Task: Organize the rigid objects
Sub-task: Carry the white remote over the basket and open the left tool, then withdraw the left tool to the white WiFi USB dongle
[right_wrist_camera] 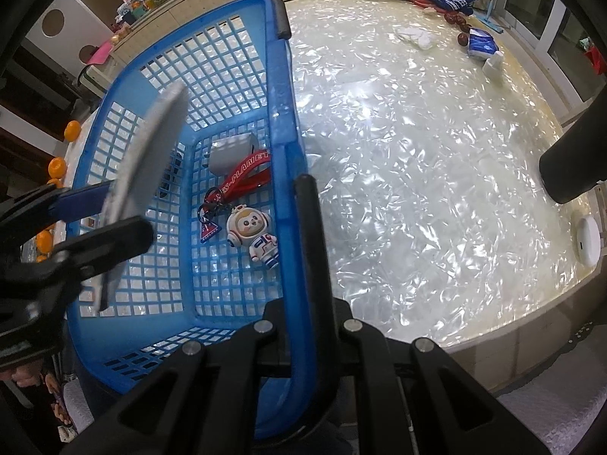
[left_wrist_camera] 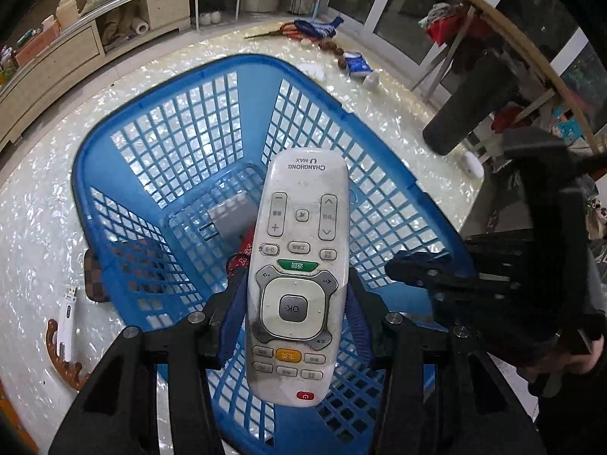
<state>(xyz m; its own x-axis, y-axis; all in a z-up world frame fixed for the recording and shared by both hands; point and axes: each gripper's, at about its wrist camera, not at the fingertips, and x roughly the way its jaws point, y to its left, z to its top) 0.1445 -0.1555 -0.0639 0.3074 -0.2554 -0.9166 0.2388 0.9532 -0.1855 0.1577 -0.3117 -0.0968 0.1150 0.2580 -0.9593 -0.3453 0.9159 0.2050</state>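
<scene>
My left gripper (left_wrist_camera: pixel 296 314) is shut on a white remote control (left_wrist_camera: pixel 299 258), its blue pads pressing the two long sides. It holds the remote buttons-up above the blue lattice basket (left_wrist_camera: pixel 114 140). In the right wrist view the remote (right_wrist_camera: pixel 148 159) shows edge-on over the basket's left half, in the left gripper (right_wrist_camera: pixel 110 212). My right gripper (right_wrist_camera: pixel 297 193) is shut on the basket's right wall (right_wrist_camera: pixel 282 113) and also appears as the right gripper (left_wrist_camera: pixel 402 269) at the rim. A grey charger (right_wrist_camera: pixel 231 151), a red lanyard (right_wrist_camera: pixel 242 174) and an astronaut keychain (right_wrist_camera: pixel 254 239) lie inside.
On the pearly table (right_wrist_camera: pixel 417 170), left of the basket, lie a white USB stick (left_wrist_camera: pixel 68 322), a brown comb (left_wrist_camera: pixel 60 364) and a checkered pouch (left_wrist_camera: pixel 93 276). A black cylinder (right_wrist_camera: pixel 569 167) and a white disc (right_wrist_camera: pixel 588 239) sit near the right edge. Scissors and packets lie at the far side.
</scene>
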